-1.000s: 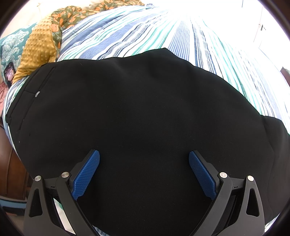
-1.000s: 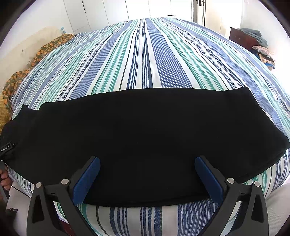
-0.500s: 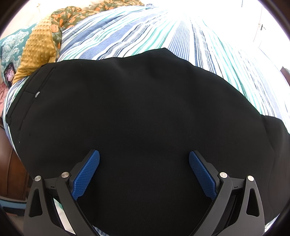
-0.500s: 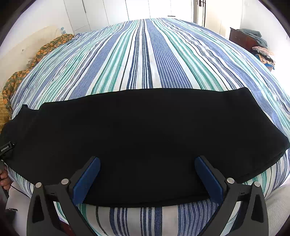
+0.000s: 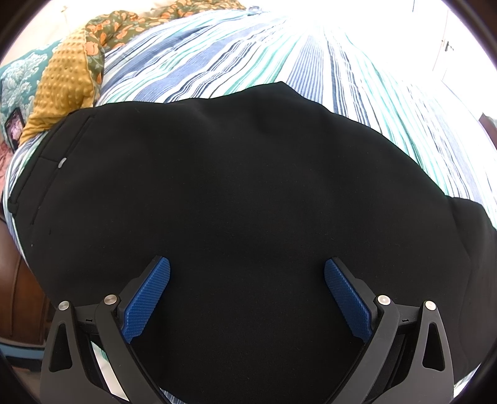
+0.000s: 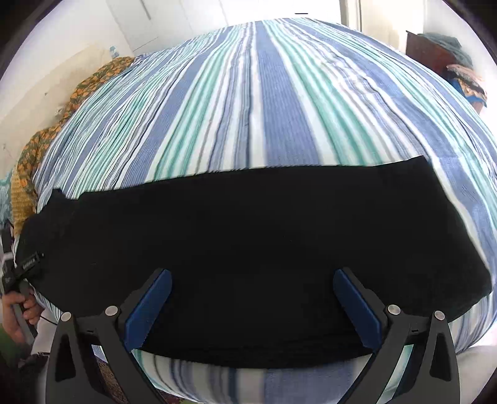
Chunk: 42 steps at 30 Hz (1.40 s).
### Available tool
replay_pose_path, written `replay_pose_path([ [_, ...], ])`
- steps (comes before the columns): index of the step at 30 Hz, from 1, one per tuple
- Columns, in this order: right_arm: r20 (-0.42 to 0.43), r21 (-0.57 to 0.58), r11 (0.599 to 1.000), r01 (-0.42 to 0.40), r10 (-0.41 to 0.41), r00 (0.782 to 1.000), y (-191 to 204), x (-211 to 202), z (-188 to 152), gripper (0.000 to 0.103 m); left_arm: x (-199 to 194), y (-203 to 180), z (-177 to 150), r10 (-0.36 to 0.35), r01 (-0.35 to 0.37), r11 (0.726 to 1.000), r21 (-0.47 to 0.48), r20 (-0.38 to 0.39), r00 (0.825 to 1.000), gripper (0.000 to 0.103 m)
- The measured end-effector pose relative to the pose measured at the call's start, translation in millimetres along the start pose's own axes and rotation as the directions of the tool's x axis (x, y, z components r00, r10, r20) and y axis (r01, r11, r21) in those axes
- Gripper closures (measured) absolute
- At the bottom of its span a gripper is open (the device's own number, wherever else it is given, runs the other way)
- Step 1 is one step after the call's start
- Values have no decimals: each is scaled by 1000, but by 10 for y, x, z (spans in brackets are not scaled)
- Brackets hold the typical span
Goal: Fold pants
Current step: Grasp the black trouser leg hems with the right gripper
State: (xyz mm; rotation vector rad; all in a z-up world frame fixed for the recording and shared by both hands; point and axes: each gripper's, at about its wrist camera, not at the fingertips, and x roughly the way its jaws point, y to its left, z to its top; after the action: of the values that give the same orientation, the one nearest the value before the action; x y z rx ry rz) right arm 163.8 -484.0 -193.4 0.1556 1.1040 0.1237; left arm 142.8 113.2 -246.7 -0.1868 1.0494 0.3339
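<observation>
Black pants (image 5: 236, 192) lie flat on the striped bed, the waistband with a small metal button (image 5: 62, 162) at the left in the left wrist view. My left gripper (image 5: 247, 267) is open and empty just above the waist end. In the right wrist view the pants (image 6: 248, 230) stretch across the near edge of the bed, a small label (image 6: 29, 264) at their left end and the leg hems at the right. My right gripper (image 6: 251, 276) is open and empty over the legs.
The blue, green and white striped bedspread (image 6: 264, 102) runs far beyond the pants. A mustard dotted blanket (image 5: 62, 80) and a floral cloth (image 5: 130, 28) lie at the head end. A dark wooden cabinet (image 6: 428, 52) with clothes stands at the far right. A hand (image 6: 15, 310) shows at the left.
My right gripper has shifted, so the pants sit a little lower and tilted in its view, with motion blur. The left view is unchanged.
</observation>
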Motion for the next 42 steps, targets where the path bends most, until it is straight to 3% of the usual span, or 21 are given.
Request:
replay_pose_path([
  [3, 12, 194, 978, 71, -75, 997, -807, -256, 263, 1, 7, 6, 3, 0, 0, 1000, -1, -1, 1000, 3],
  [5, 65, 364, 931, 22, -49, 997, -1387, -525, 345, 1, 10, 13, 8, 2, -2, 1000, -2, -4, 1000, 3],
  [8, 155, 519, 840, -157, 88, 984, -1981, -802, 319, 1, 19, 3, 17, 6, -6, 1000, -3, -7, 1000, 3],
  [11, 200, 587, 726, -358, 299, 933, -2191, -781, 179, 1, 24, -12, 22, 10, -10, 1000, -4, -13, 1000, 2],
  [13, 182, 645, 640, -417, 401, 898, -2170, -680, 47, 1, 29, -7, 33, 9, -9, 1000, -4, -18, 1000, 2],
  [15, 171, 670, 600, -437, 448, 878, -2072, -644, -79, 1, 30, -10, 33, 9, -10, 1000, -3, -20, 1000, 2],
  [17, 168, 636, 647, -421, 417, 893, -1976, -731, -94, 2, 28, -16, 29, 10, -10, 1000, -3, -20, 1000, 2],
  [21, 121, 659, 659, -362, 382, 916, -1916, -709, -20, 2, 42, -11, 43, 12, -12, 1000, -6, -21, 1000, 2],
  [23, 88, 644, 689, -332, 364, 927, -1887, -620, 107, 2, 42, -20, 42, 12, -12, 1000, -6, -21, 1000, 2],
  [25, 31, 612, 734, -294, 349, 937, -1886, -503, 170, 2, 43, -22, 45, 10, -10, 1000, -4, -20, 1000, 2],
  [28, -101, 600, 767, -229, 356, 929, -1907, -176, 258, 2, 43, -25, 45, 7, -7, 1000, -1, -19, 1000, 2],
  [30, -126, 621, 741, -253, 413, 902, -1900, -73, 251, 7, 46, -20, 49, 5, -5, 1000, 0, -19, 1000, 2],
  [33, -54, 647, 641, -414, 580, 813, -1802, -96, 252, 13, 49, -17, 51, 8, -8, 1000, -1, -17, 1000, 1],
  [35, -17, 646, 601, -470, 627, 779, -1750, -109, 276, 13, 51, -22, 47, 12, -12, 1000, -4, -14, 1000, 1],
  [36, -15, 647, 601, -470, 625, 780, -1738, -92, 273, 13, 54, -21, 50, 14, -14, 1000, -6, -14, 1000, 1],
  [39, -70, 653, 661, -370, 539, 840, -1729, 16, 232, 13, 59, -14, 60, 11, -11, 1000, -4, -18, 1000, 1],
  [42, -31, 705, 610, -363, 537, 843, -1767, 138, 147, 13, 59, -18, 71, 8, -8, 1000, 0, -22, 1000, 1],
])
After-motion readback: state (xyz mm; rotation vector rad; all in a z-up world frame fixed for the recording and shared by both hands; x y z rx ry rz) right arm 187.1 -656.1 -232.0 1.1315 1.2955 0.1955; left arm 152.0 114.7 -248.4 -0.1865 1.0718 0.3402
